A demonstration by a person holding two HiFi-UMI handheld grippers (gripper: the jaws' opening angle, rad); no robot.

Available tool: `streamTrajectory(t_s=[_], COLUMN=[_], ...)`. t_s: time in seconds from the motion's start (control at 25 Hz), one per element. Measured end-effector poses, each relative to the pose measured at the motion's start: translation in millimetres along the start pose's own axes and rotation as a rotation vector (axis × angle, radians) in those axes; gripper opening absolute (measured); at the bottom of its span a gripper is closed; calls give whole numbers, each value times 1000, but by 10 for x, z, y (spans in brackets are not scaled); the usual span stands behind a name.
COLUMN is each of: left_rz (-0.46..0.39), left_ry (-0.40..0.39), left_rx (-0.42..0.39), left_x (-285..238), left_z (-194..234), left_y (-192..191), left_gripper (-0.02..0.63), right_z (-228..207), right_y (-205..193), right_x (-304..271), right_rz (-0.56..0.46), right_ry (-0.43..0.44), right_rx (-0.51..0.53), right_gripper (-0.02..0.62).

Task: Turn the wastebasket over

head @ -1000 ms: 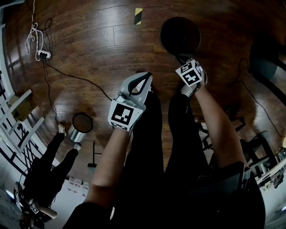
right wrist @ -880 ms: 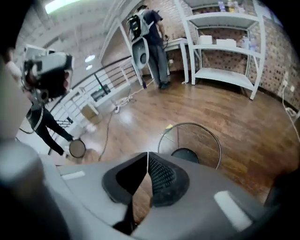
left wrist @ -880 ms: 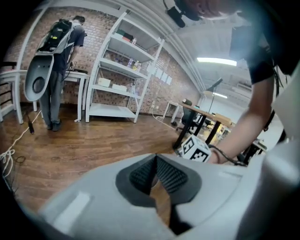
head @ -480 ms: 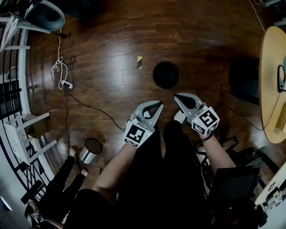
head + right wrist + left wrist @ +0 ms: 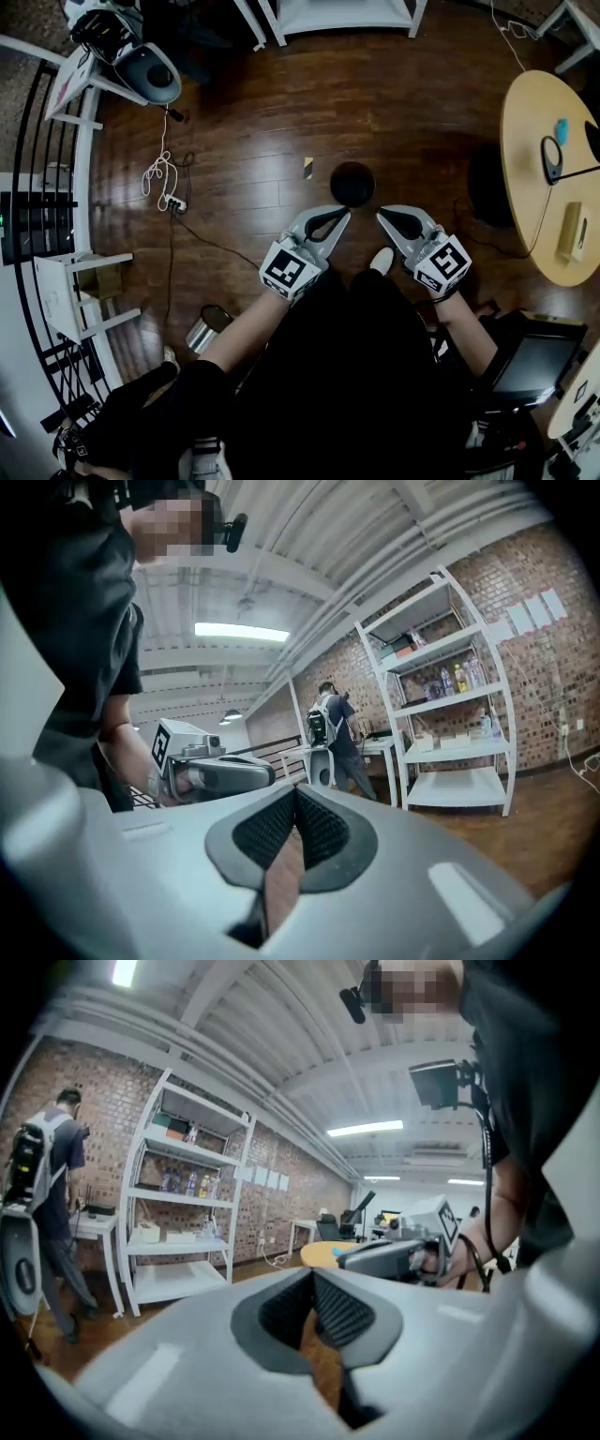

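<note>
Wood floor (image 5: 244, 187) | wastebasket (image 5: 352, 184) black, round, untouched | left claw (image 5: 340, 215), right claw (image 5: 383, 215) pinched together, empty

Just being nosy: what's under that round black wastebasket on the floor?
The round black wastebasket stands on the dark wooden floor. Only floorboards show around it; anything beneath it is covered.
</note>
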State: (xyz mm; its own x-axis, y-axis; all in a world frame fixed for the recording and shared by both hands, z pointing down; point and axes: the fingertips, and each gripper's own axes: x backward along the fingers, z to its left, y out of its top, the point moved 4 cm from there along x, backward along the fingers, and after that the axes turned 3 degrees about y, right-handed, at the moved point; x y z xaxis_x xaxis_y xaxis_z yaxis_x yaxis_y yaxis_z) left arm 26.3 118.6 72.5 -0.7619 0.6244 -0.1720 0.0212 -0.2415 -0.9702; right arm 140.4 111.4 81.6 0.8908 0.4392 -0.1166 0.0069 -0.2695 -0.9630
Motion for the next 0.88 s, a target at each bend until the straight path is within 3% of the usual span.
streamTrajectory(t_s=[0.32, 0.48, 0.88], left_rz=[-14, -39, -41], left_ry=[-30, -56, -35], left_rx=[-32, -60, -88], left_x=[172, 247, 178], left_z=[-194, -87, -41], left_y=[285, 396, 470], left_gripper=[0, 0, 0], right_z=[406, 451, 409], right_y=[449, 578, 612], right_x=[13, -186, -253], right_rz=[-37, -38, -27], right_ry=[20, 19, 40], right_rx=[84, 126, 132], right_gripper=[11, 11, 11])
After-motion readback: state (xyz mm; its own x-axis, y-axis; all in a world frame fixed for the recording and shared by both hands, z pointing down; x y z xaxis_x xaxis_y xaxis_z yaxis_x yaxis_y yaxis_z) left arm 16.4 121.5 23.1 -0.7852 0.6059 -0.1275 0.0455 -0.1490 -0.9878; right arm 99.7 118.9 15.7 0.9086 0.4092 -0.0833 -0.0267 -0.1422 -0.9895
